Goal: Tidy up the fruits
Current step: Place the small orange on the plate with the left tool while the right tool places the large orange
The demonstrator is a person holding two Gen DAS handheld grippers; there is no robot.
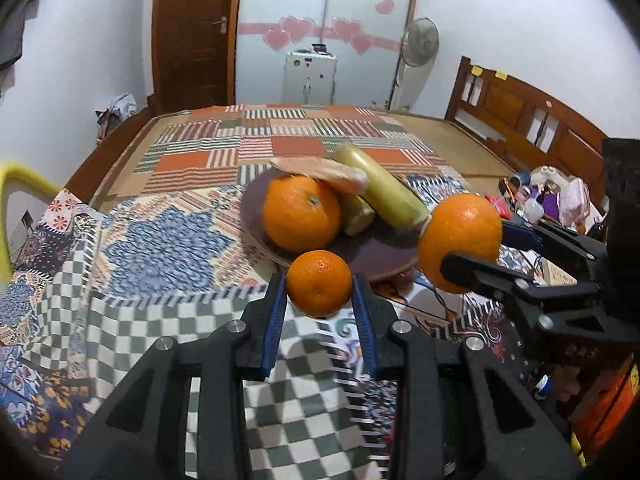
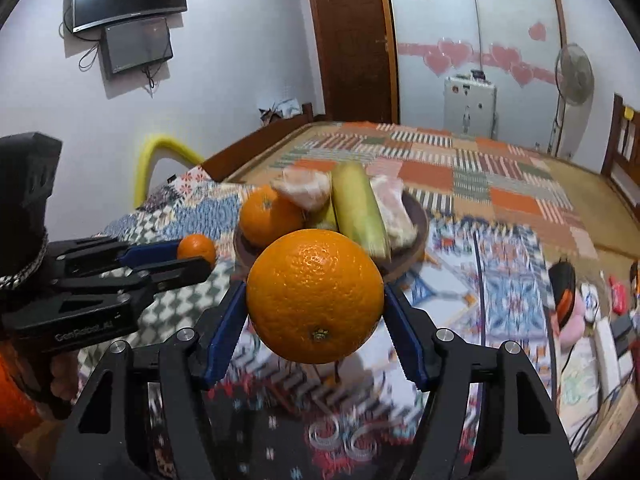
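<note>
A small orange point(image 1: 319, 283) is clamped in the left gripper point(image 1: 320, 286) jaws and a large orange point(image 2: 315, 295) in the right gripper point(image 2: 316, 300) jaws, both near the brown fruit plate point(image 1: 372, 252) on the patchwork-covered bed point(image 1: 168, 232).

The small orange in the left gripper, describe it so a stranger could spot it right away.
Find the brown plate of fruit on the patchwork bedspread. Just in front of its near rim, the left gripper clamps the small orange between blue pads. It is the smallest of three oranges, held off the plate.
</note>
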